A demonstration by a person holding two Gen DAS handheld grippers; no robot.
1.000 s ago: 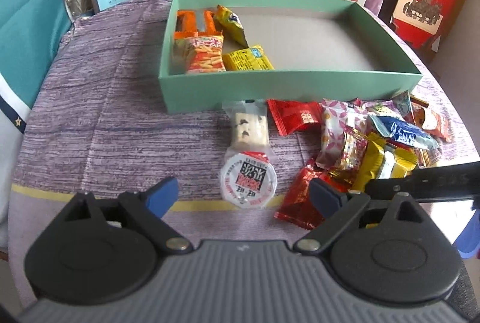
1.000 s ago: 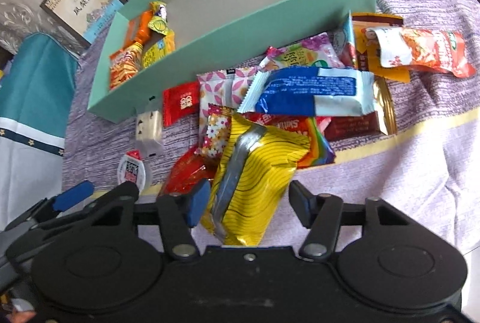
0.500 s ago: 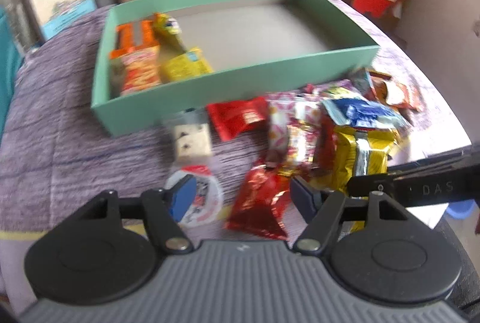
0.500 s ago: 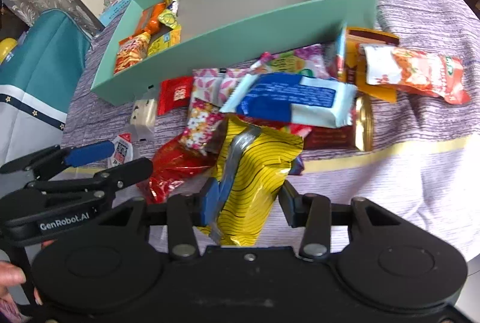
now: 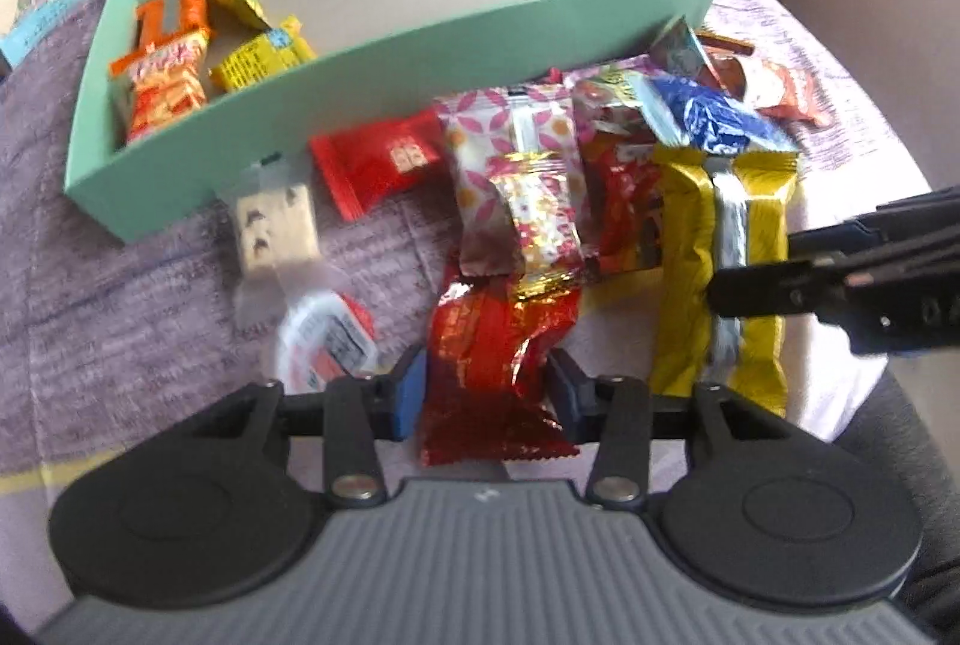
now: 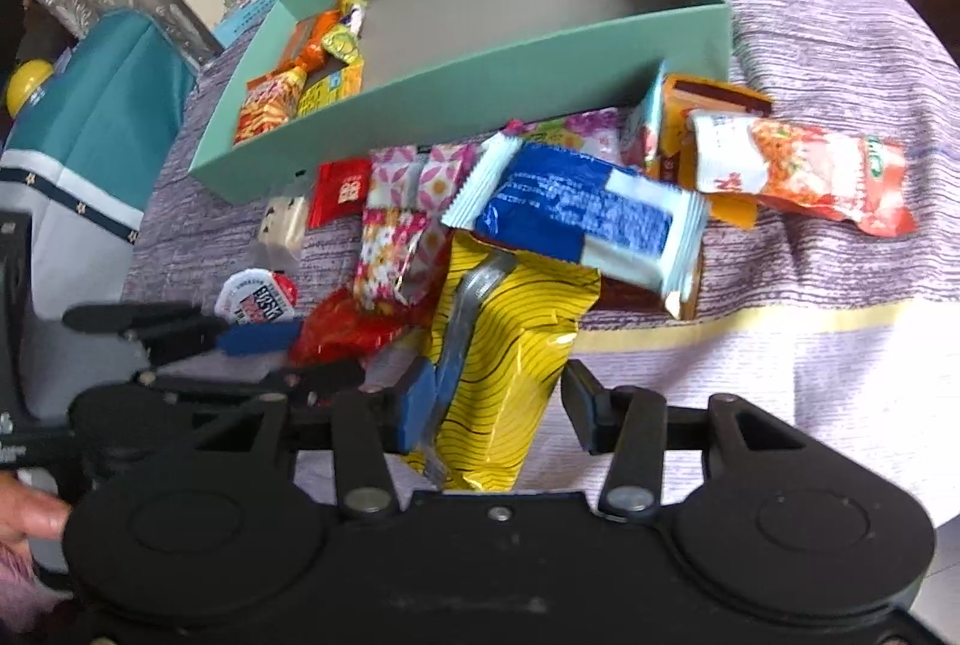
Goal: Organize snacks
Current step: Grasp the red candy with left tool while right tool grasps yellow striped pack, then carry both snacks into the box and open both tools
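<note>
A green box (image 5: 384, 63) (image 6: 480, 69) on the purple tablecloth holds several snacks at its left end. A pile of snack packets lies in front of it. My left gripper (image 5: 486, 390) is closed against both sides of a red foil packet (image 5: 492, 363), also seen in the right wrist view (image 6: 342, 330). My right gripper (image 6: 492, 405) straddles the near end of a yellow packet (image 6: 504, 345) (image 5: 720, 273); the left pad touches it and a gap remains at the right pad. A blue-and-white packet (image 6: 576, 219) lies above it.
A round white sauce cup (image 5: 324, 339) and a clear-wrapped nougat (image 5: 276, 231) lie left of the red packet. An orange-red packet (image 6: 804, 171) lies at the right. Boxes and books stand behind the box. A teal chair (image 6: 90, 117) is at the left.
My left gripper has swung right from the sauce cup to the red foil packet and narrowed onto it. My right gripper has narrowed around the yellow packet.
</note>
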